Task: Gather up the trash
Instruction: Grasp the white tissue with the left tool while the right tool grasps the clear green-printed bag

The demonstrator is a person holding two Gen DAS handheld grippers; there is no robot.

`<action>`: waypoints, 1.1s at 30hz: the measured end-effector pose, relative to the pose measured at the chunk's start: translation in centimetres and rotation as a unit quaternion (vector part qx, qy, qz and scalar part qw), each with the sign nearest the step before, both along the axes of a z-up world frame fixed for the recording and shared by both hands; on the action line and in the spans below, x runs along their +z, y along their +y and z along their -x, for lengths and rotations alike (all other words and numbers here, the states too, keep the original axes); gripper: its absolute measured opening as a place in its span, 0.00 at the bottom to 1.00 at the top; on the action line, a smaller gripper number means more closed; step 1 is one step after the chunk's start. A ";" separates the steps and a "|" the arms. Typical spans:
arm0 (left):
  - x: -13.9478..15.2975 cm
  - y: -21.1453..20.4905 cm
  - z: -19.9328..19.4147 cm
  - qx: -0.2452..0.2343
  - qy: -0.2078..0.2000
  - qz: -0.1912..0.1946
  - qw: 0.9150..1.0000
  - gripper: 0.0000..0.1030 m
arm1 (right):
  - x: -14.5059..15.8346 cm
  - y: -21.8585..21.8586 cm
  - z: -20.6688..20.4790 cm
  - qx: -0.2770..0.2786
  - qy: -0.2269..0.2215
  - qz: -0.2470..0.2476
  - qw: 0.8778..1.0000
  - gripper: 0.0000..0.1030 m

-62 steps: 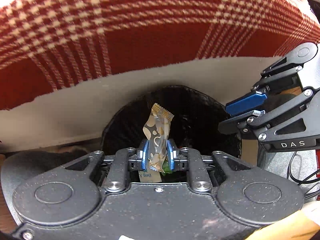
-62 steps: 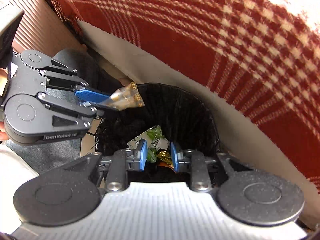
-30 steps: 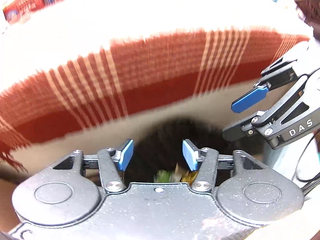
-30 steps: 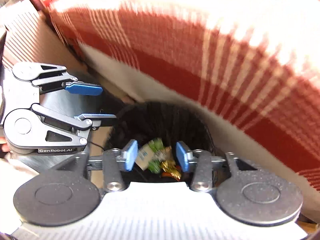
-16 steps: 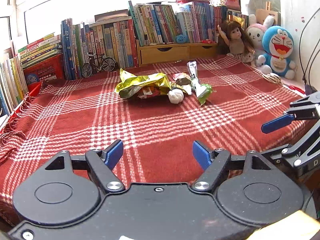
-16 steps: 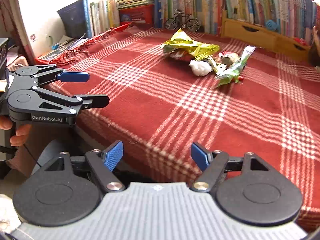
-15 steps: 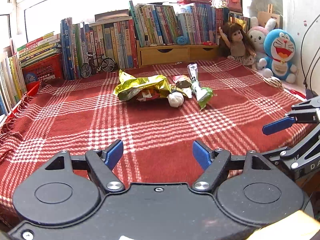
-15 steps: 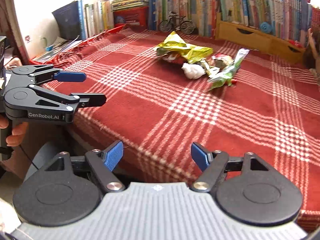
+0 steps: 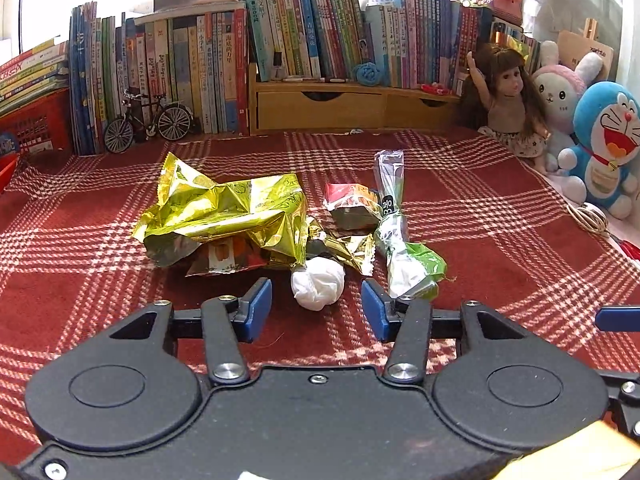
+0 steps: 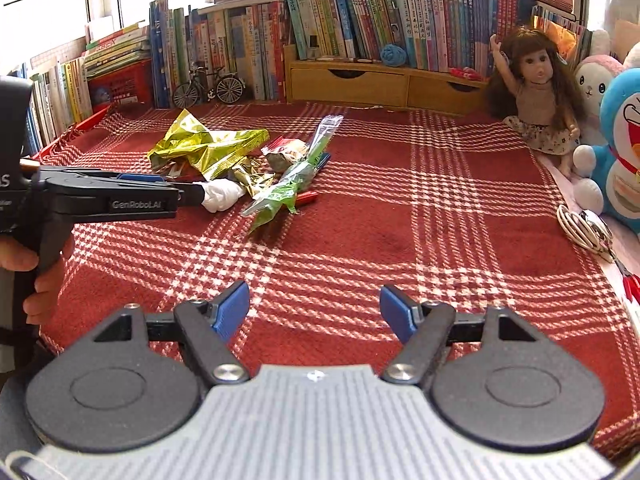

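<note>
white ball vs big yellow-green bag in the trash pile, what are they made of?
White ball: looks like crumpled tissue or soft paper; matte, with soft folds and no glare. Could be thin plastic.
Yellow-green bag: seems metallised plastic film, glossy; sharp creases with mirror-like highlights and printed graphics.

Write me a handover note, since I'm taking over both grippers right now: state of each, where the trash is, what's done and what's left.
Left gripper: jaws closing around the white paper ball, pads not yet on it.
Right gripper: open, empty, over bare blanket, short of the pile.
Trash, all mid-blanket: yellow foil bag, small gold wrapper, red-and-silver packet, long green-and-clear wrapper; a red pen-like item shows under the green wrapper.
Done: nothing from this pile is lifted. No bin is in view.
Left: grip the ball, then clear the wrappers one by one.
</note>
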State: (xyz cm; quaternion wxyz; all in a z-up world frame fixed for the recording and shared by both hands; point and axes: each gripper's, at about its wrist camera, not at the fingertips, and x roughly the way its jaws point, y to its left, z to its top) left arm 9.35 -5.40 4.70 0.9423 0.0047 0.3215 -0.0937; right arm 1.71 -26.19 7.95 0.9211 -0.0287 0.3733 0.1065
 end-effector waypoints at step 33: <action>1.0 6.9 8.5 -0.005 -0.014 -0.009 1.000 0.21 | -2.5 5.0 -8.8 -0.004 0.082 -0.035 0.996 0.28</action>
